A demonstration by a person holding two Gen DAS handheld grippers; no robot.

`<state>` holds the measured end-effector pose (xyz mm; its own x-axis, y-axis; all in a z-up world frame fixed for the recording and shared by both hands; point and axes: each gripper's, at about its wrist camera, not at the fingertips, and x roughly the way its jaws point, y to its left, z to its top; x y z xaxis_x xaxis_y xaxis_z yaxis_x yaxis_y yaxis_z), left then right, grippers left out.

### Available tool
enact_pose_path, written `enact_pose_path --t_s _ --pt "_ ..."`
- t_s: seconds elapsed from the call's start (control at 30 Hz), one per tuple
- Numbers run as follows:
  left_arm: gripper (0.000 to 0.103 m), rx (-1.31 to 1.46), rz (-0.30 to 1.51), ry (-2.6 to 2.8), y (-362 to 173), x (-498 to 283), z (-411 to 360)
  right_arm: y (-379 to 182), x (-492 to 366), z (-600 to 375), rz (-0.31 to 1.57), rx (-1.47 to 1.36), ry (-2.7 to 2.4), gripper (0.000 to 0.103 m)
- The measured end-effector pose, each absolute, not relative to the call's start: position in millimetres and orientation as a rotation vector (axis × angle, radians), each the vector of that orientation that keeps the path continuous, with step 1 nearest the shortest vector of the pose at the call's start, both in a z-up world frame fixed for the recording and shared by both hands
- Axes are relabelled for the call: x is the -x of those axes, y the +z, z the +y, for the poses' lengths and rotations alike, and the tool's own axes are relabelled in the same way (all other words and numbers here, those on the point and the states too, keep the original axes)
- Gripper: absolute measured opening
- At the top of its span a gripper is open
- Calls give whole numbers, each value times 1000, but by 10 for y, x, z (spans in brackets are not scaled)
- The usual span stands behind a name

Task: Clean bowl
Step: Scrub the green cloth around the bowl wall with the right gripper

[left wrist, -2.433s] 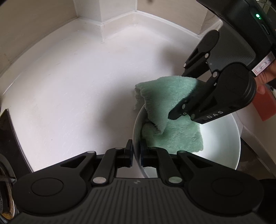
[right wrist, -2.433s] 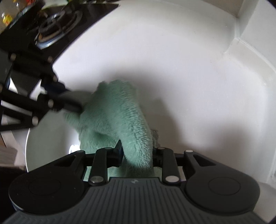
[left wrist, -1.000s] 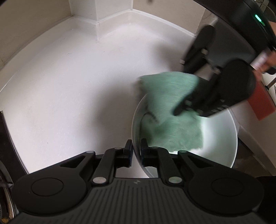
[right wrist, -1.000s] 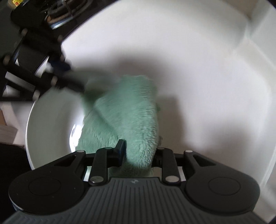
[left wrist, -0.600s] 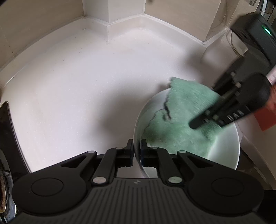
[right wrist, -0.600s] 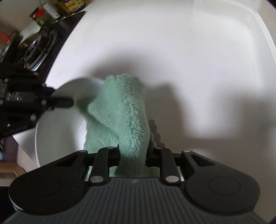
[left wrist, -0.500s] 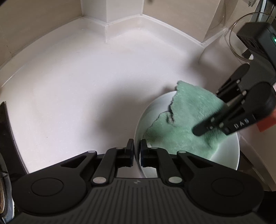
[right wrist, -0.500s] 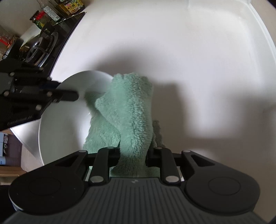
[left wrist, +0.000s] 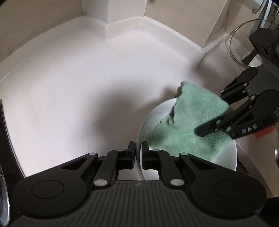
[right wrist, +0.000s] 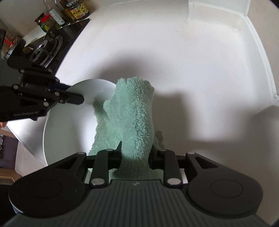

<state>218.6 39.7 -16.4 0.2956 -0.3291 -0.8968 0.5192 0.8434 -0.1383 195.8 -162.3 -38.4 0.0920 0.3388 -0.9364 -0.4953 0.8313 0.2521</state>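
A white bowl [left wrist: 150,120] stands on the white counter, tilted slightly. My left gripper [left wrist: 138,145] pinches its near rim, one pad inside and one outside; the jaws are easing open a little with the rim still between them. A fluffy green cloth [left wrist: 190,118] lies in the bowl and hangs over its far rim. My right gripper [right wrist: 136,150] clamps a thick fold of the cloth [right wrist: 134,108]; its jaws are also opening slightly around the fold. In the right wrist view the bowl [right wrist: 69,125] sits left of the cloth, with the left gripper [right wrist: 76,94] on its rim.
A black gas hob with a burner [right wrist: 45,50] borders the counter, with jars and bottles [right wrist: 61,14] behind it. A wall corner post [left wrist: 125,17] rises at the back. A glass vessel's rim [left wrist: 244,40] stands behind the right gripper. The counter edge [right wrist: 22,139] runs close beside the bowl.
The right gripper has swept the cloth across the bowl toward its far rim and rolled its wrist. The left gripper has kept its hold on the rim in place.
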Motion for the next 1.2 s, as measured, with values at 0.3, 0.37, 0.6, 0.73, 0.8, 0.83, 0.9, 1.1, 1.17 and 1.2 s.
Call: enact_pose_path --t_s 0.3,0.37,0.6,0.73,0.8,0.83,0.9,1.1,1.17,1.2 --pt "5 -234 1160 -578 -162 -2227 272 -336 -2070 -1572 1319 173 640 22" --pt "4 -243 1160 -573 -166 -2184 247 -324 -2117 -1613 1311 135 623 22" --pt "4 -208 1146 -555 -158 -2072 317 -255 -2204 -1684 1291 17 620 29" --pt "4 -222 1142 -552 -156 -2041 282 -179 -2137 -1661 1246 118 613 29" --pt "4 -222 1143 -554 -161 -2048 276 -148 -2056 -1611 1229 123 629 29" --pt "4 -223 1143 -553 -164 -2055 269 -143 -2022 -1597 1225 136 637 29" --pt "4 -228 1141 -553 -166 -2070 253 -155 -1965 -1573 1221 165 646 29" --pt "4 -244 1140 -553 -170 -2108 225 -235 -1834 -1520 1205 254 644 16" --pt "4 -263 1141 -557 -170 -2117 196 -234 -1773 -1473 1185 308 656 16" --pt "5 -274 1145 -563 -174 -2136 172 -235 -1754 -1455 1181 328 662 16"
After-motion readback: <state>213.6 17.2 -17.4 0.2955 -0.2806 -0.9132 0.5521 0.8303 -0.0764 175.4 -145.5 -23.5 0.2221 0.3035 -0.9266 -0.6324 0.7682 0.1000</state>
